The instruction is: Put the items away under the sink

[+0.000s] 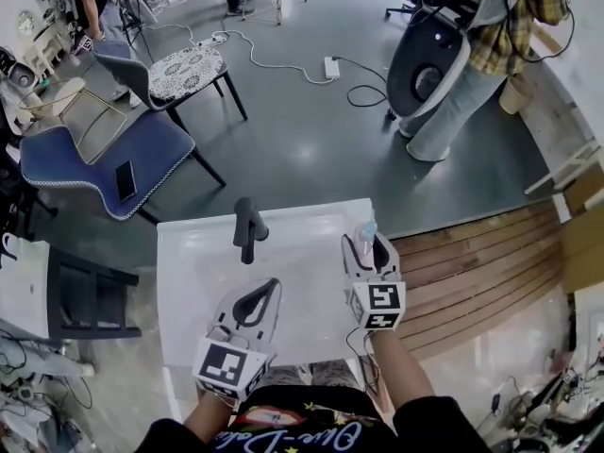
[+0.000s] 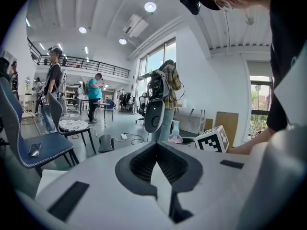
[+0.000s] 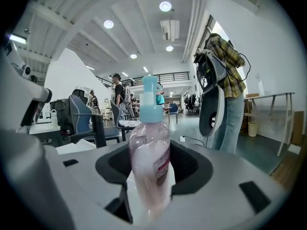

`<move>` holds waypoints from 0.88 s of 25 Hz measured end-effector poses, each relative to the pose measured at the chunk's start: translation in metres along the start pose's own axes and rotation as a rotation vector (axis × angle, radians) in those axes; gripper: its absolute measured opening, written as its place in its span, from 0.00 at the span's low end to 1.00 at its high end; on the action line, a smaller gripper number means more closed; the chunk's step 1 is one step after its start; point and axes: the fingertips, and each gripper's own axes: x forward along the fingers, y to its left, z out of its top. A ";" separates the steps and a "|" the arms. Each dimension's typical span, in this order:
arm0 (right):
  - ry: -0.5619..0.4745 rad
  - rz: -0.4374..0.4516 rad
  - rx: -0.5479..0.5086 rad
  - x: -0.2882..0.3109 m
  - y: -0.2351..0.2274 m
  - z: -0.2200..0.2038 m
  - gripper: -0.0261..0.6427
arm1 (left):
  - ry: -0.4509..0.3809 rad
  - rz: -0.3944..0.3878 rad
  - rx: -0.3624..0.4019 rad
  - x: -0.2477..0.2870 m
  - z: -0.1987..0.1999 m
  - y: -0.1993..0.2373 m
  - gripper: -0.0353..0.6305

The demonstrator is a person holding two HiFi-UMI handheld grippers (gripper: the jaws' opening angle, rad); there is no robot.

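Observation:
A clear pump bottle [image 3: 149,162] of pink liquid with a light blue pump top stands upright between the jaws of my right gripper [image 1: 366,245], which is shut on it. In the head view the bottle [image 1: 366,228] is held over the right part of the white counter [image 1: 311,272]. A black faucet [image 1: 247,229] rises from the counter's middle left. My left gripper [image 1: 267,289] hovers over the counter's near part, left of the bottle, with its jaws shut and nothing in them. The left gripper view shows the bottle [image 2: 175,128] beyond the right gripper's marker cube [image 2: 213,139].
A blue chair [image 1: 104,163] with a phone [image 1: 125,179] on it and a patterned chair [image 1: 184,69] stand beyond the counter on the left. A person in a plaid shirt [image 1: 514,17] stands at the far right. Wooden slats [image 1: 472,272] lie right of the counter.

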 end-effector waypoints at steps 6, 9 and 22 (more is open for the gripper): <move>-0.004 -0.003 -0.007 -0.011 0.004 0.009 0.37 | -0.009 -0.017 -0.005 -0.004 0.002 0.000 0.06; -0.008 0.001 0.013 -0.017 0.007 0.016 0.37 | -0.014 -0.022 -0.008 -0.006 0.005 0.001 0.06; -0.047 0.062 0.013 -0.038 0.046 0.051 0.37 | -0.032 -0.056 0.006 -0.020 0.003 0.011 0.06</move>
